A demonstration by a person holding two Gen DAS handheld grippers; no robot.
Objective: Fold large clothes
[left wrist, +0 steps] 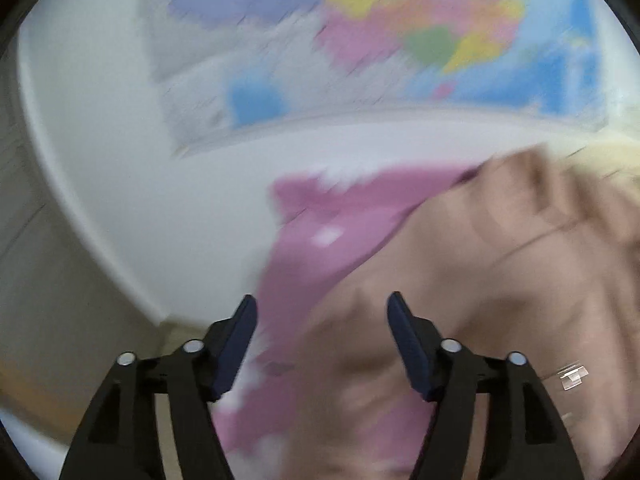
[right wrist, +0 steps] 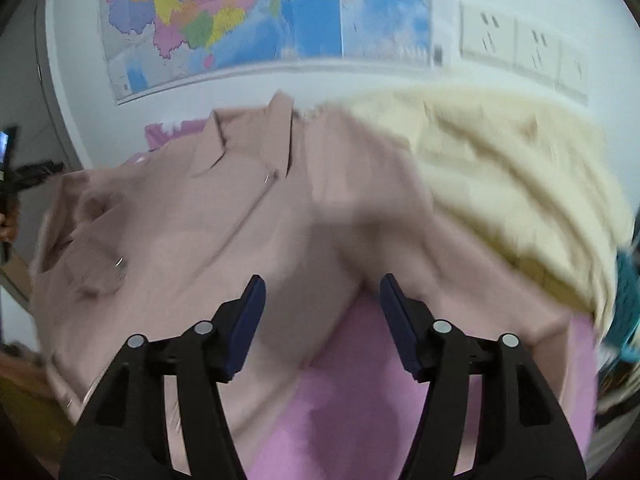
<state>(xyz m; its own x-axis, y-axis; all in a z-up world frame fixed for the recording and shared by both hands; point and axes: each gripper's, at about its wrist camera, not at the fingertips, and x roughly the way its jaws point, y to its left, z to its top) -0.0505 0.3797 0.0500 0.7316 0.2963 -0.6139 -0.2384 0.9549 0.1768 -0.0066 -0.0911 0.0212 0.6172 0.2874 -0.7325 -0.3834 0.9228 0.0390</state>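
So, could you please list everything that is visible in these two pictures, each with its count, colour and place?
shirt: one, dusty pink with a collar, spread on the pink cloth
pink cloth: one, pink, under the shirt
fleecy garment: one, cream, right of the shirt
teal item: one, far right edge, too blurred to identify
map: one, multicoloured, on the white wall
wall sockets: a row, white, right of the map
left gripper: one, black with blue pads, open above the shirt
right gripper: one, same colours, open, holding nothing

Both the left gripper [left wrist: 321,344] and right gripper [right wrist: 322,326] angle downward, jaws apart, gripping nothing.
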